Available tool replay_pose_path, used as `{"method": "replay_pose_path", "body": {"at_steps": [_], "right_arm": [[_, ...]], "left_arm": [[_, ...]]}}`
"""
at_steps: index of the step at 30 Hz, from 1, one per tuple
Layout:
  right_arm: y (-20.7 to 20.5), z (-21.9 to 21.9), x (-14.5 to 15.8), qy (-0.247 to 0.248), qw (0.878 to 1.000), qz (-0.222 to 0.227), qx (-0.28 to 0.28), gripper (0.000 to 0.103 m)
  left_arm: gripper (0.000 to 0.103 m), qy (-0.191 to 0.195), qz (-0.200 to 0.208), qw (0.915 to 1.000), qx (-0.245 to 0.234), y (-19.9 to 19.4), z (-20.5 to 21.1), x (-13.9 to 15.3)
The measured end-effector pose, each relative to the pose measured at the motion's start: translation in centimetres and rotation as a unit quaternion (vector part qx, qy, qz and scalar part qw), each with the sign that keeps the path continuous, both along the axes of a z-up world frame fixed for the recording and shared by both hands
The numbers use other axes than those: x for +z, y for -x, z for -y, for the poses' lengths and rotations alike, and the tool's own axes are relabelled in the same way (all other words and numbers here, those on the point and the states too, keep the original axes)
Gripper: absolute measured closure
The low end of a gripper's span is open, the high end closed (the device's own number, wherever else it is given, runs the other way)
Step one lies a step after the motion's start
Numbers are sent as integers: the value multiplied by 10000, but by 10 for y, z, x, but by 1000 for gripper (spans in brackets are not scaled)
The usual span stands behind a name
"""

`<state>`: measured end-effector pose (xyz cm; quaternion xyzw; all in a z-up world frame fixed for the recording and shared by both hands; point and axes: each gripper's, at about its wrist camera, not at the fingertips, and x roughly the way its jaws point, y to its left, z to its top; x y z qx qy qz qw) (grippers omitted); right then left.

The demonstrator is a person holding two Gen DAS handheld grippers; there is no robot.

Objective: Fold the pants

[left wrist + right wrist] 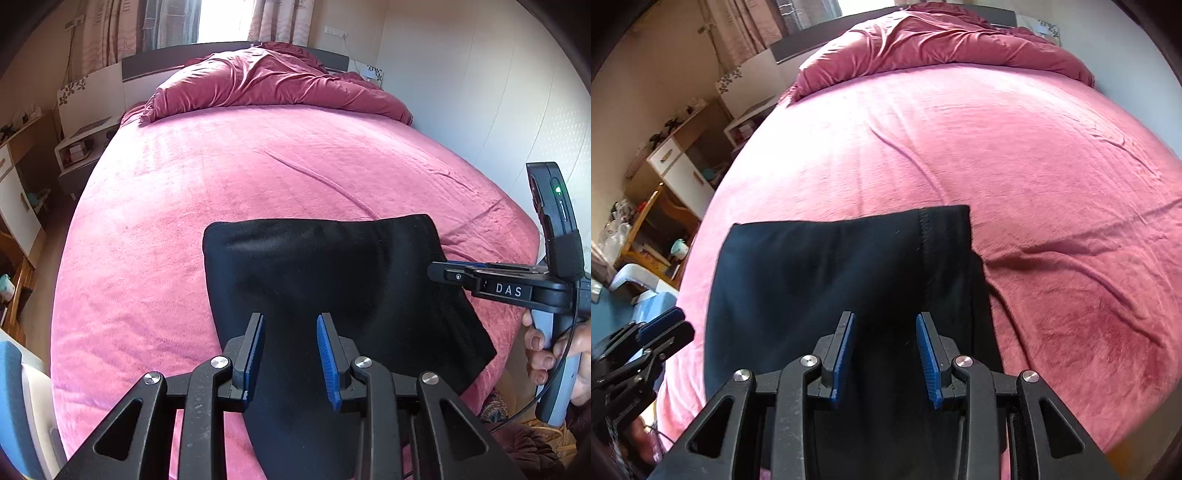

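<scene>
Black pants are lying folded on the pink bed, at its near edge. Left gripper is hovering over them, jaws parted, gripping nothing. Right gripper is also hovering empty, jaws apart, sitting at 3 o'clock from the left one.

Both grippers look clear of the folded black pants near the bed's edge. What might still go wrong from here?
1. The folded black pants hang over the near edge of the pink fleece bedsheet, so they may slide off.
2. The open left gripper and right gripper hover right above the cloth; a finger might snag it and undo the fold.
</scene>
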<state>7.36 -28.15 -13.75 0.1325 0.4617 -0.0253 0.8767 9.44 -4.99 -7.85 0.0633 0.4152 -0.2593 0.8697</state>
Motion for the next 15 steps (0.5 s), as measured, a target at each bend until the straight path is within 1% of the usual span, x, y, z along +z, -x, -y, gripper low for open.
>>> {"method": "replay_pose_path", "body": {"at_steps": [10,13,15], "right_arm": [[-24,16,-9,208,9995,-118,-226,68],[-30,19,-13,290,9991,-176,-267,68],[-33,22,-17,326,9987,-218,-314,68]], "left_arm": [[74,-140,-96,9998,-51,-25,15,-8],[74,-113,-176,9998,10,-36,17,-10],[74,-14,-286,9995,111,-47,15,-11]]}}
